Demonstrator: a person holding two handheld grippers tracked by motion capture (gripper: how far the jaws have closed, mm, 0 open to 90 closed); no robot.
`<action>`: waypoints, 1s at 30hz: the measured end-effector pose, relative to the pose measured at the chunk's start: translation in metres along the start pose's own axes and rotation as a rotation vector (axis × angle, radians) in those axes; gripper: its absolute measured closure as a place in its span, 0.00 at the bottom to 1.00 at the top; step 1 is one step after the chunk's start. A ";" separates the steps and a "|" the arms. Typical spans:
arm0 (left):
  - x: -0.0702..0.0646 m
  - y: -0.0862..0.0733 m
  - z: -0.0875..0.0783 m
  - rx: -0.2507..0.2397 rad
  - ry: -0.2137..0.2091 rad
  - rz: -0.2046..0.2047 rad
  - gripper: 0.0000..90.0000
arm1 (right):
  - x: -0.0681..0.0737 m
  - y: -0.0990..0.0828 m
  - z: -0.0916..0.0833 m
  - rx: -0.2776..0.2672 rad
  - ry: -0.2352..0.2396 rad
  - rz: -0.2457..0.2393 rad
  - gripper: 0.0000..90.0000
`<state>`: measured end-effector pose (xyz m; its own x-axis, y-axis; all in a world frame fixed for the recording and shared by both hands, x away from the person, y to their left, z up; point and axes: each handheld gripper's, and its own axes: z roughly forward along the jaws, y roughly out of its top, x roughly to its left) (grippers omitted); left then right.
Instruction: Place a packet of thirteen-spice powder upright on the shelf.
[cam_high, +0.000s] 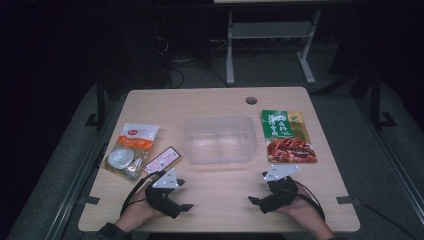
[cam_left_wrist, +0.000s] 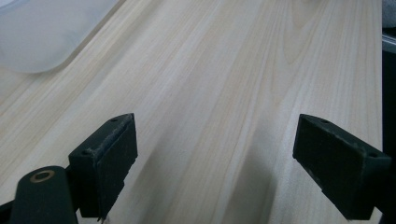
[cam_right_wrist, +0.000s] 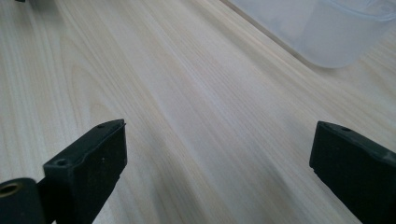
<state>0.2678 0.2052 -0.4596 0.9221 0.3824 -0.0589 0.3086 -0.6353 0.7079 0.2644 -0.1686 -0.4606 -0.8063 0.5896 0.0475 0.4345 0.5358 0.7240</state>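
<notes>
On the desk (cam_high: 220, 102), both tongs, left (cam_high: 181, 195) and right (cam_high: 256, 191), rest spread and empty; a shallow pinch could let either snack packet (cam_high: 131, 150) slip beside the clear tub (cam_high: 219, 140)

Bare table (cam_high: 220, 192) lay open across the lower middle; the clear tub (cam_high: 219, 140) blocked the centre, packets (cam_high: 131, 150) flanking it.
</notes>
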 end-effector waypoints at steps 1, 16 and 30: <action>0.000 0.000 -0.001 -0.002 0.000 -0.009 0.15 | 0.000 0.000 0.000 -0.002 0.002 -0.005 0.04; 0.019 0.005 -0.028 -0.075 0.038 -0.120 0.24 | 0.001 0.001 0.003 -0.002 0.006 -0.001 0.06; 0.041 0.007 -0.057 -0.091 0.141 -0.151 0.28 | -0.002 0.000 -0.004 -0.002 -0.013 -0.002 0.07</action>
<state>0.2944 0.2546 -0.4173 0.8233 0.5627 -0.0743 0.4124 -0.5031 0.7595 0.2642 -0.1720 -0.4580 -0.8017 0.5966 0.0370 0.4322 0.5358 0.7253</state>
